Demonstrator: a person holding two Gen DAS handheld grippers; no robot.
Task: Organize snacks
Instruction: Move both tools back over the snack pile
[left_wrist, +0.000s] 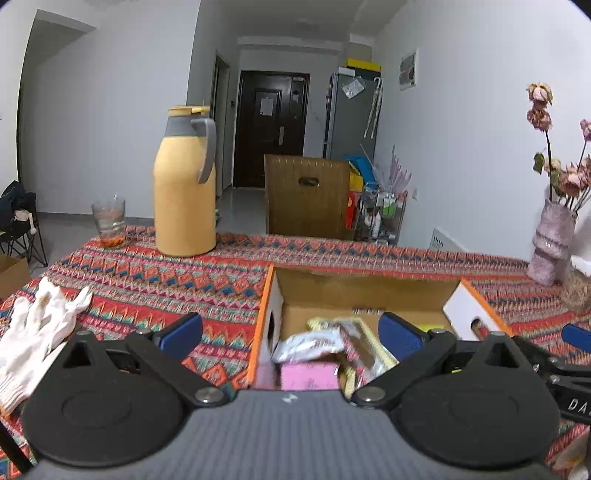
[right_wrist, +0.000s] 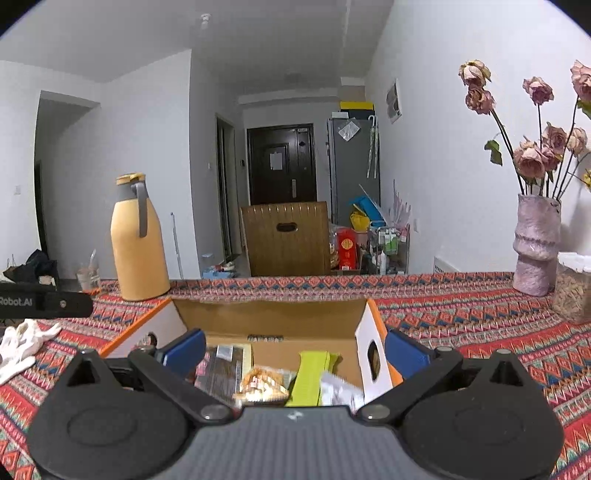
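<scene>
An open cardboard box (left_wrist: 365, 291) with orange edges and white end flaps sits on the patterned tablecloth (left_wrist: 155, 280), and the snacks lie inside it; both tongs hover just above its near side with their blue pads spread wide apart and nothing between them.

The left gripper (left_wrist: 291, 334) straddles the box's left wall; its left pad hangs over the cloth outside the box, its right pad over the interior; between them, lower in the box, lie a pink packet (left_wrist: 308, 374) and a crumpled silvery wrapper (left_wrist: 314, 343), neither touched.

The right gripper (right_wrist: 295, 350) is centred over the box (right_wrist: 273, 317); its left pad sits inside near the left flap, its right pad just outside the right white flap; below the gap lie a dark packet (right_wrist: 221, 369), a tan snack bag (right_wrist: 264, 384), a lime-green packet (right_wrist: 310, 376) and a pale wrapper (right_wrist: 340, 391).

Beyond the box stand a yellow thermos (left_wrist: 184, 184) and a glass (left_wrist: 109, 221) to the left, a pink vase (right_wrist: 535, 243) of dried roses to the right; a white glove (left_wrist: 37, 332) lies on the cloth left of the box.
</scene>
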